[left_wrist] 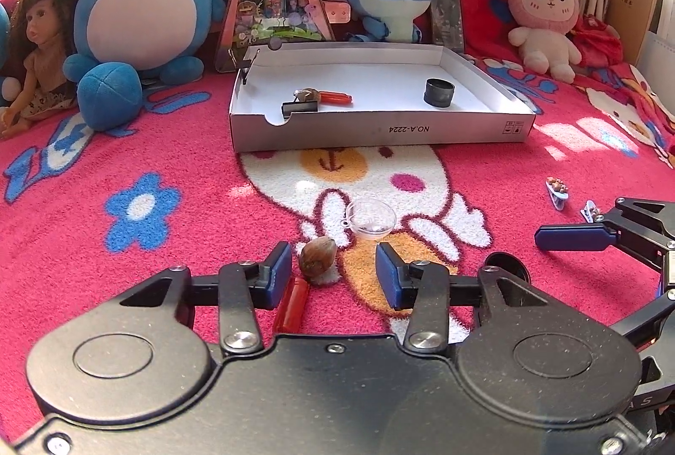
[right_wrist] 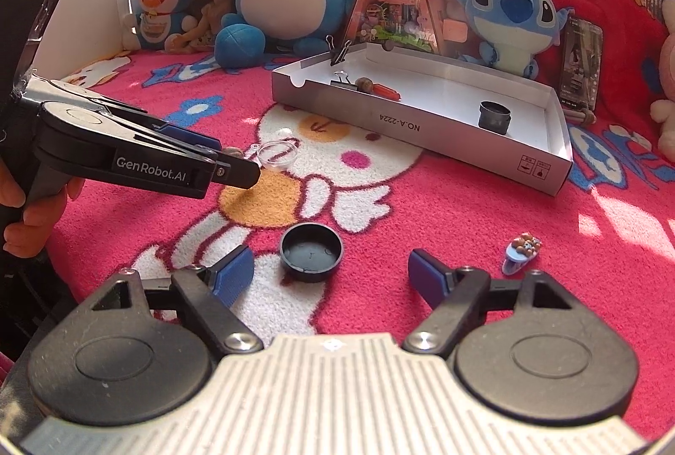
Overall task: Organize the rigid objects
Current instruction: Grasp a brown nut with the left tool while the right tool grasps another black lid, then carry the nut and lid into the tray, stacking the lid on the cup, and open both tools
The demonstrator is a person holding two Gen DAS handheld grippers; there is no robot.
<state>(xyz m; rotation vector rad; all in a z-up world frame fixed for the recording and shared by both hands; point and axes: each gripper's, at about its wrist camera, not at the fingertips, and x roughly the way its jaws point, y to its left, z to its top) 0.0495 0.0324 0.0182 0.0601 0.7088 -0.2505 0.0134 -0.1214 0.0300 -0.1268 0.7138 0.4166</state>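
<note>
Fuzzy pink cartoon blanket (left_wrist: 126,286) under you, plush toys along the far side. White cardboard box lid (left_wrist: 379,125) far centre. Your right gripper (right_wrist: 331,271) gapes wide around the round black cap (right_wrist: 311,250), not touching. Your left gripper (left_wrist: 333,269), part-closed, brackets the brown acorn-shaped piece (left_wrist: 317,253), pads clear.

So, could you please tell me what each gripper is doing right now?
Left gripper: open, pads astride the brown nut, not gripping.
Right gripper: open, empty, black cap lying ahead.
</note>
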